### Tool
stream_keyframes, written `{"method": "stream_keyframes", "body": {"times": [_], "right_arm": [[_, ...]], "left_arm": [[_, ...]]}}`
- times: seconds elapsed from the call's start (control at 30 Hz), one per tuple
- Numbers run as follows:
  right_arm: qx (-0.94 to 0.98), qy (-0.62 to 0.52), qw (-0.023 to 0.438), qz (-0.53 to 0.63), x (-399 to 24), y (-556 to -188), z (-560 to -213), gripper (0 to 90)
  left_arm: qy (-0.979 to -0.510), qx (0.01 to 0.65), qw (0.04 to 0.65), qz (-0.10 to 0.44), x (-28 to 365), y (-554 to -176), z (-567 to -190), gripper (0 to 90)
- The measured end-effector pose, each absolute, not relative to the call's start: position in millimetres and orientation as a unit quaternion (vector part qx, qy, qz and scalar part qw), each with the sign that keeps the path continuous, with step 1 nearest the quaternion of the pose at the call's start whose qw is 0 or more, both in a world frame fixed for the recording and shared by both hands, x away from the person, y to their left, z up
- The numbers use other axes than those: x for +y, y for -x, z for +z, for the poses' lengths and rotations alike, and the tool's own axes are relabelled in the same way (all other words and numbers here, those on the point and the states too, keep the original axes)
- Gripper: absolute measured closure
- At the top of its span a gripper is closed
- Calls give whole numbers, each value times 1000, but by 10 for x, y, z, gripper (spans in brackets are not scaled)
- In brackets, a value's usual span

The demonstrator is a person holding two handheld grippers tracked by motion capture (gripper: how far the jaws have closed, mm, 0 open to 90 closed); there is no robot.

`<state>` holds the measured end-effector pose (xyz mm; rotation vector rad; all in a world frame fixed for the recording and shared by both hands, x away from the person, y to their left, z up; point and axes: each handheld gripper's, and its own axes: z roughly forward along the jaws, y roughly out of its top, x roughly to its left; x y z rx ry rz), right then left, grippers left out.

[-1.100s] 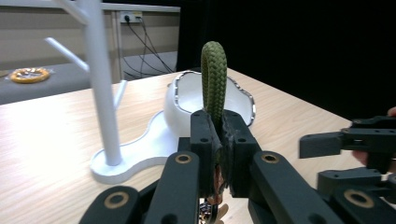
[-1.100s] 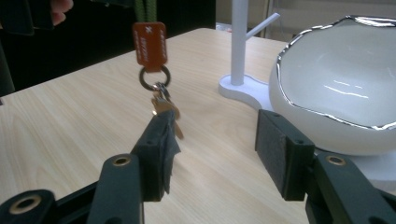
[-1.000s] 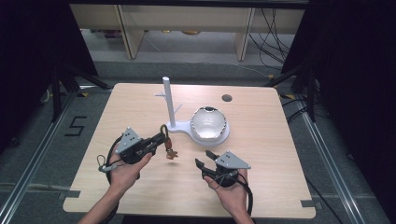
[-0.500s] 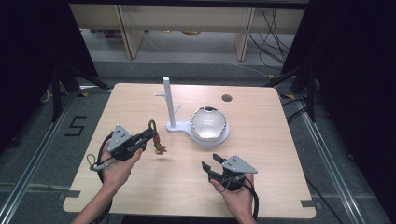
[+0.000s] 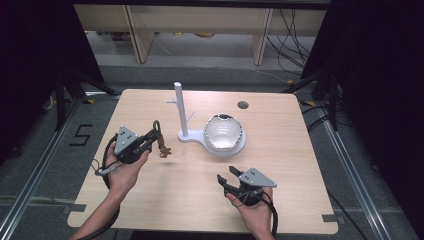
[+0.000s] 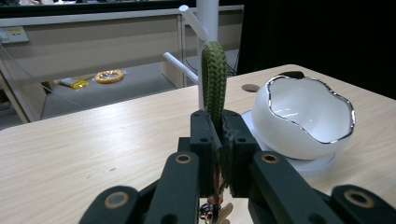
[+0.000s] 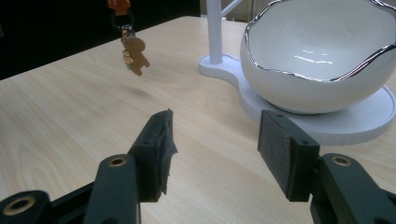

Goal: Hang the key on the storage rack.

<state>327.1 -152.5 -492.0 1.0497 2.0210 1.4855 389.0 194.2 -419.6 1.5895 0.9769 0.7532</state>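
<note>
Left tongs (image 5: pixel 152 139) are clamped on the green braided loop (image 6: pixel 214 86) of a keychain, loop sticking up between the pads in your left gripper view. Its small brown figure charm (image 5: pixel 164 150) hangs below the tongs, off the bench (image 5: pixel 280 210), just left of the white stand (image 5: pixel 180 107). In your right gripper view the charm dangles above the wood with its shadow under it. Right tongs (image 5: pixel 226 177) sit low near the bench's front edge, jaws wide with nothing between them, and they have just been opening. They point toward the white bowl (image 5: pixel 224 131) with the silver rim, which rests on the stand's round base. Right tongs are well apart from the keychain. Stand's post is upright with thin pegs off its side.
</note>
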Motion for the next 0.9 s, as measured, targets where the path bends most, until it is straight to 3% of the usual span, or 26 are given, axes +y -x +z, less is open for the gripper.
{"method": "stream_keyframes", "body": {"times": [0.9], "right_arm": [[730, -376, 212, 530, -1548, -3257, -4910, 456]], "left_arm": [[-660, 434, 511, 339, 1946, -4166, -4138, 836]]}}
